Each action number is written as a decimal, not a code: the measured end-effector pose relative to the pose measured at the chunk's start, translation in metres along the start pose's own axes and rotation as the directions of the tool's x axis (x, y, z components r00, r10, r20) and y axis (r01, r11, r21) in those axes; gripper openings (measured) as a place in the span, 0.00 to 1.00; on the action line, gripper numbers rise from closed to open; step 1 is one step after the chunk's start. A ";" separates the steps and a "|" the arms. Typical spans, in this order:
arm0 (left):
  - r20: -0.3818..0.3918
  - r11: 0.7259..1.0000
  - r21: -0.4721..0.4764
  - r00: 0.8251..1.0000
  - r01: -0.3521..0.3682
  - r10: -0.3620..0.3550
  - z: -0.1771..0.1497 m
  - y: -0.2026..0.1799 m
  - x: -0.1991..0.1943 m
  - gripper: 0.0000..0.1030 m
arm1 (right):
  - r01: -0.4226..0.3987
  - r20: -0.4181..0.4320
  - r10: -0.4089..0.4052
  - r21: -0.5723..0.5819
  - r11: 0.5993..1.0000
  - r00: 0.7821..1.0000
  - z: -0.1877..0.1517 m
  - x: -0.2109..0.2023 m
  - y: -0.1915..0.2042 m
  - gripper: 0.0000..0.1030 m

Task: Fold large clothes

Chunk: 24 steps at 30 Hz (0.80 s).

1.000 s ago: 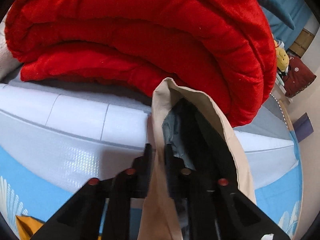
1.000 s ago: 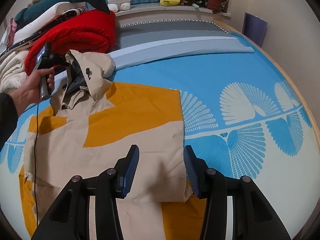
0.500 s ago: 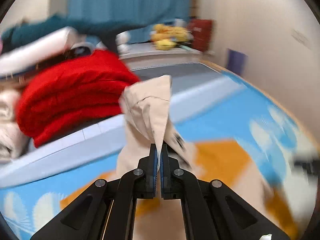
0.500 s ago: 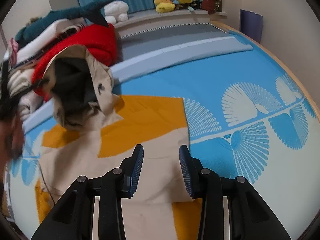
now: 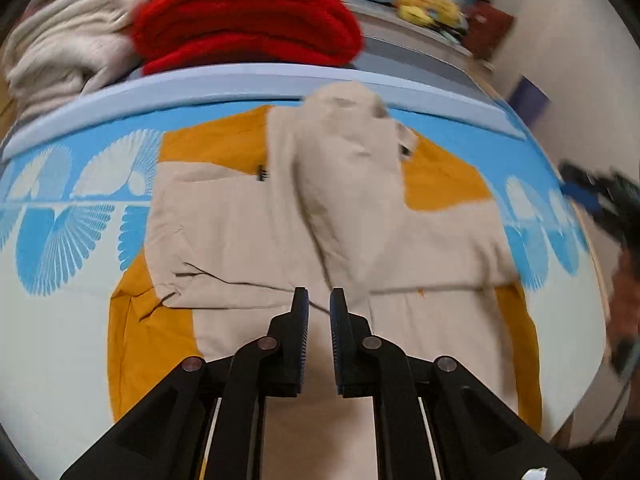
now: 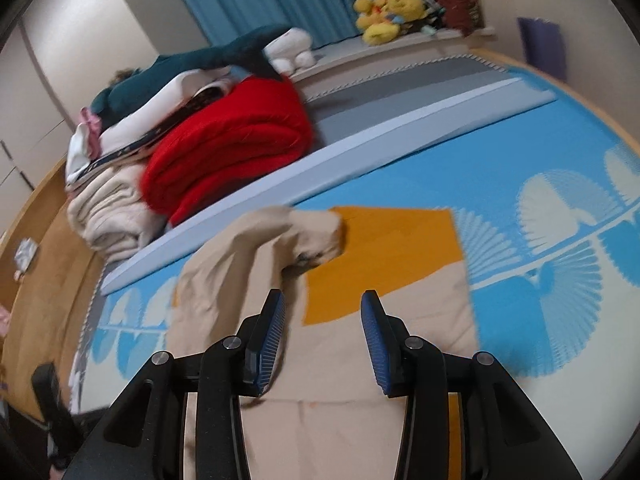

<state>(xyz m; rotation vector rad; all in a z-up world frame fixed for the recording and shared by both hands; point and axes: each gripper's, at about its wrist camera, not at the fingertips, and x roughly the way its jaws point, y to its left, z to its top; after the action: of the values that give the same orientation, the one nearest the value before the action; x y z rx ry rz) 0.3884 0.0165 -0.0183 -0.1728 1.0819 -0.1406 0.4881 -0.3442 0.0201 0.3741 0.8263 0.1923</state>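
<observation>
- Although the brief look shows plenty of cloth, no brand, label or readable writing appears on any of it.
- The beige and mustard garment point(image 5: 280, 240) lies spread flat on the blue fan-patterned bed cover point(image 5: 60, 240), its hood point(image 5: 352, 152) bunched up near the pale blue band.
- The left claw point(image 5: 319, 312) hovers above the garment, its jaws slightly parted and opening, with nothing between them.
- The right claw point(image 6: 323, 320) hangs over the garment's edge, jaws apart and opening, gripping nothing.
- A folded red blanket point(image 6: 240, 152) and a cream blanket point(image 5: 60, 52) sit at the head of the bed.
- Yellow plush toys point(image 6: 384, 12) rest on the far ledge.
</observation>
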 end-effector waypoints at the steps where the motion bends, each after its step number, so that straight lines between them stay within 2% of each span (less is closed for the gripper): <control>1: -0.030 0.999 -0.047 0.999 -0.025 0.024 0.005 0.009 0.008 0.10 | -0.020 -0.018 0.020 -0.002 1.000 1.000 -0.003 0.005 0.004 0.40; 3: -0.066 0.993 -0.115 0.998 -0.022 0.014 0.008 0.021 0.017 0.10 | -0.055 -0.054 0.054 -0.017 0.998 0.997 -0.010 0.018 0.016 0.40; 6: -0.073 0.982 -0.188 0.997 -0.032 0.019 0.017 0.038 0.020 0.10 | -0.116 -0.104 0.107 -0.081 0.990 0.989 -0.024 0.035 0.037 0.40; 8: -0.074 0.979 -0.205 0.997 -0.019 0.004 0.019 0.049 0.022 0.10 | -0.145 -0.134 0.130 -0.110 0.983 0.982 -0.030 0.046 0.048 0.41; 12: -0.090 0.971 -0.239 0.996 -0.019 -0.003 0.022 0.064 0.028 0.10 | -0.221 -0.176 0.202 -0.093 0.971 0.963 -0.027 0.082 0.075 0.46; 16: -0.093 0.952 -0.305 0.995 0.003 -0.033 0.024 0.080 0.030 0.10 | -0.248 -0.241 0.230 -0.045 0.968 0.943 -0.011 0.145 0.101 0.47; 20: -0.081 0.949 -0.315 0.995 0.030 -0.058 0.029 0.081 0.027 0.10 | -0.214 -0.311 0.214 0.036 0.976 0.926 0.000 0.208 0.110 0.47; 21: -0.079 0.948 -0.317 0.995 0.037 -0.066 0.030 0.081 0.026 0.10 | -0.218 -0.340 0.226 0.063 0.974 0.913 0.000 0.221 0.110 0.45; 22: -0.079 0.947 -0.319 0.994 0.042 -0.071 0.030 0.082 0.026 0.10 | -0.221 -0.358 0.235 0.079 0.972 0.904 -0.002 0.228 0.111 0.36; 23: -0.080 0.946 -0.321 0.994 0.047 -0.077 0.030 0.082 0.026 0.10 | -0.235 -0.369 0.253 0.095 0.967 0.894 -0.001 0.232 0.110 0.01; 24: -0.081 0.945 -0.322 0.993 0.051 -0.081 0.030 0.082 0.026 0.10 | -0.229 -0.355 0.245 0.085 0.970 0.902 0.001 0.226 0.108 0.01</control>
<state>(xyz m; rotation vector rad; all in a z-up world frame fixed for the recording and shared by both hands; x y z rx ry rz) 0.4297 0.0940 -0.0440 -0.4991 1.1887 -0.0318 0.6370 -0.1756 -0.0899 0.4872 1.1517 0.4837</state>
